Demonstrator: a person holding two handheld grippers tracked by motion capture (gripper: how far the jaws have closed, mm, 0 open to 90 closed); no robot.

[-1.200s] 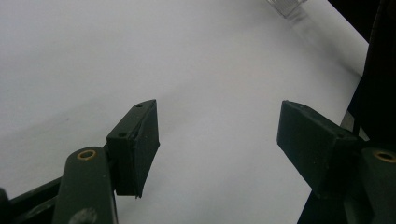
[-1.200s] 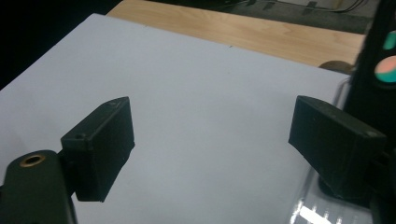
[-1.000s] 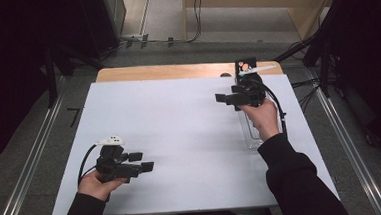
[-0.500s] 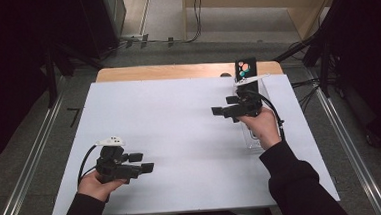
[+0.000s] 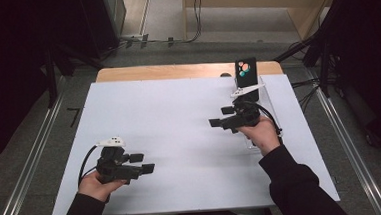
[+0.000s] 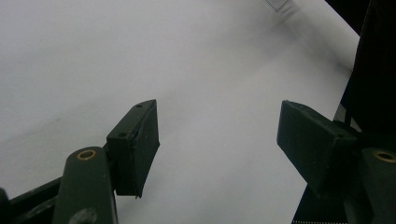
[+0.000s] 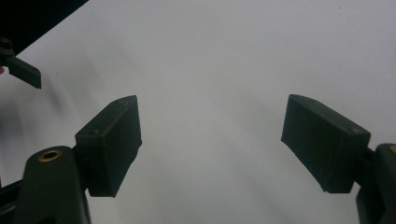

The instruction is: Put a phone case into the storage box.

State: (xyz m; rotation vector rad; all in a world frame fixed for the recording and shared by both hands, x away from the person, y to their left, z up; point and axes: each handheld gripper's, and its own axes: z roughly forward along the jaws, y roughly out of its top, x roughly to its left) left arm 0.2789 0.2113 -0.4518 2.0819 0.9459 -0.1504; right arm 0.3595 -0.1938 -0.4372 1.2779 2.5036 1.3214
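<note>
My left gripper point(image 5: 143, 162) hovers over the near left part of the white table point(image 5: 179, 118), jaws pointing right. In its own view the left gripper point(image 6: 217, 109) is open, with only bare white surface between the jaws. My right gripper point(image 5: 220, 115) is held over the right half of the table, jaws pointing left. The right gripper point(image 7: 212, 105) is open too, with nothing between its jaws. A jaw of the left gripper point(image 7: 23, 70) shows far off at the top left of the right gripper view.
A small black device point(image 5: 245, 71) with coloured dots stands upright at the back right of the table. A clear plastic holder point(image 5: 271, 107) lies along the right side, partly under the right hand. A wooden strip point(image 5: 176, 71) borders the far edge.
The right gripper has moved from beside the black device toward the near side and a little left. The left gripper has stayed put.
</note>
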